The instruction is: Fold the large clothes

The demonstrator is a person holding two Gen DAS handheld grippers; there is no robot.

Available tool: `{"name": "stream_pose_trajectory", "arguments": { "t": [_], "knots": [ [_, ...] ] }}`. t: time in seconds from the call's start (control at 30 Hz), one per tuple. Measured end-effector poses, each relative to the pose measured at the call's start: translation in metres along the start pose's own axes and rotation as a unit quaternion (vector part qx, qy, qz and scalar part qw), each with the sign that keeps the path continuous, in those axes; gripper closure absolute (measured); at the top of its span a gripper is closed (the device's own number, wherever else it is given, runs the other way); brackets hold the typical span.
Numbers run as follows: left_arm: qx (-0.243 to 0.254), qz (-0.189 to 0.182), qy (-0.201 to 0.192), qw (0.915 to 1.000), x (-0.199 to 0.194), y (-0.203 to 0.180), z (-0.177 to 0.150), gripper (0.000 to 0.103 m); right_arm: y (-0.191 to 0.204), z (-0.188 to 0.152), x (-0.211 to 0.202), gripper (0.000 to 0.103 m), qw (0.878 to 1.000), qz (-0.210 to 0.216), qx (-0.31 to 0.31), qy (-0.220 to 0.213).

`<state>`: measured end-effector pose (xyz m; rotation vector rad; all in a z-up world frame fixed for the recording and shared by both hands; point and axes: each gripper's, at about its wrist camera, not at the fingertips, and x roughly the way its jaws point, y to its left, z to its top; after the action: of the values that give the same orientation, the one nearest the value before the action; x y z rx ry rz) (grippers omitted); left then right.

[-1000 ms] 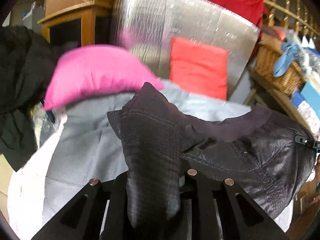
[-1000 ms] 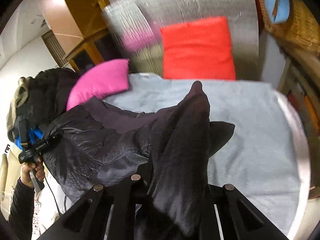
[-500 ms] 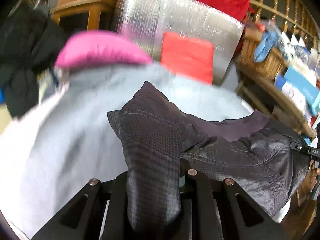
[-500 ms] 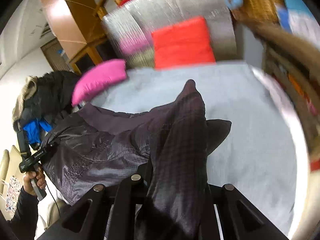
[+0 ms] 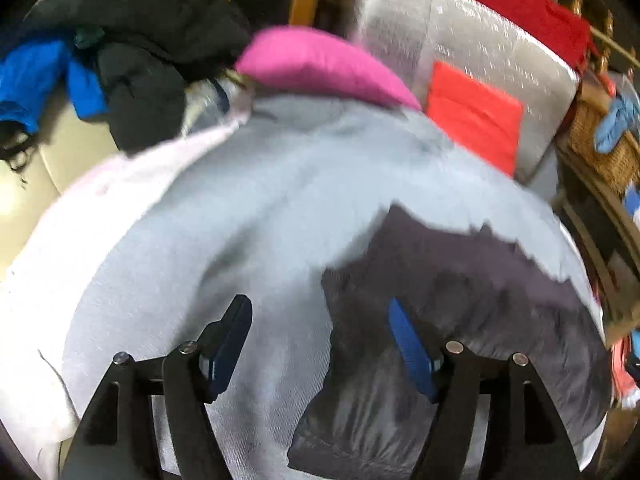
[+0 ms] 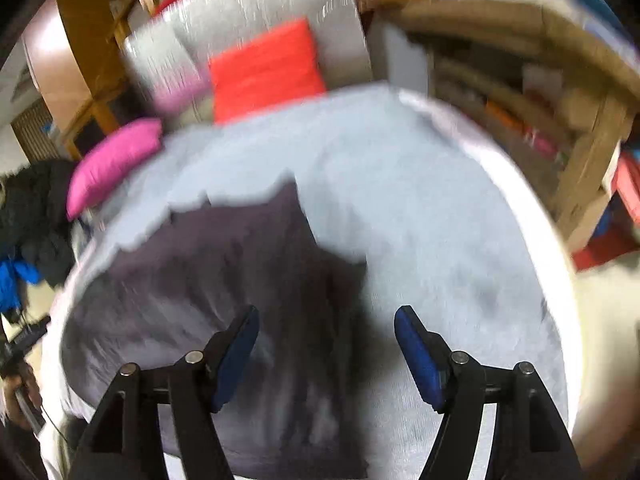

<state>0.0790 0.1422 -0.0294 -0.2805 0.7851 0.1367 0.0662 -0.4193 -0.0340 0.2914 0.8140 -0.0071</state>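
Jacket (image 5: 460, 300) lies below both opening tools, left (image 5: 320, 344) and right (image 6: 326, 354), unclamped.

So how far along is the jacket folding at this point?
Done: the dark quilted jacket lies on the grey blanket. In hand: nothing; the left gripper and right gripper are opening, pads clear of the fabric. Left: blur hides whether any fold is made.

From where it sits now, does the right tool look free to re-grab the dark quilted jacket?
Probably yes. The right tool is opening with nothing clamped, and the dark quilted jacket lies flat on the pale grey bedcover right under it, with nothing across the path.
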Motion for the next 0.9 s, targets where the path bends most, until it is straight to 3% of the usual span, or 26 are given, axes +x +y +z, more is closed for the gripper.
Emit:
{"name": "stream_pose_trajectory", "arguments": {
  "t": [0.07,0.2,0.3,0.43,0.57,0.7,0.9],
  "knots": [
    [0.023,0.006,-0.01,0.9997,-0.004,-0.022,0.002,0.031,0.024,0.014,-0.013,0.021,0.999,0.021,-0.01,-0.028],
    [0.09,-0.01,-0.018,0.9957,-0.002,-0.072,-0.024,0.027,0.071,0.008,-0.002,0.02,0.996,0.026,-0.076,-0.036],
    [0.118,-0.011,-0.003,0.993,0.013,-0.098,-0.047,0.027,0.096,-0.019,0.042,0.02,0.991,-0.016,-0.13,0.001],
    [0.148,0.004,0.039,0.9883,0.042,-0.113,-0.073,0.027,0.077,-0.05,0.085,0.02,0.991,-0.048,-0.117,0.051],
    [0.173,0.02,0.019,0.9845,0.046,-0.115,-0.086,0.025,0.072,-0.057,0.08,0.019,0.991,-0.045,-0.125,0.026],
    [0.164,0.022,0.024,0.9859,0.039,-0.118,-0.083,0.025,0.088,-0.052,0.068,0.019,0.988,-0.077,-0.13,0.015],
    [0.168,0.014,0.017,0.9856,0.027,-0.122,-0.088,0.025,0.143,-0.076,0.028,0.019,0.985,-0.028,-0.163,-0.045]
  ]
}}
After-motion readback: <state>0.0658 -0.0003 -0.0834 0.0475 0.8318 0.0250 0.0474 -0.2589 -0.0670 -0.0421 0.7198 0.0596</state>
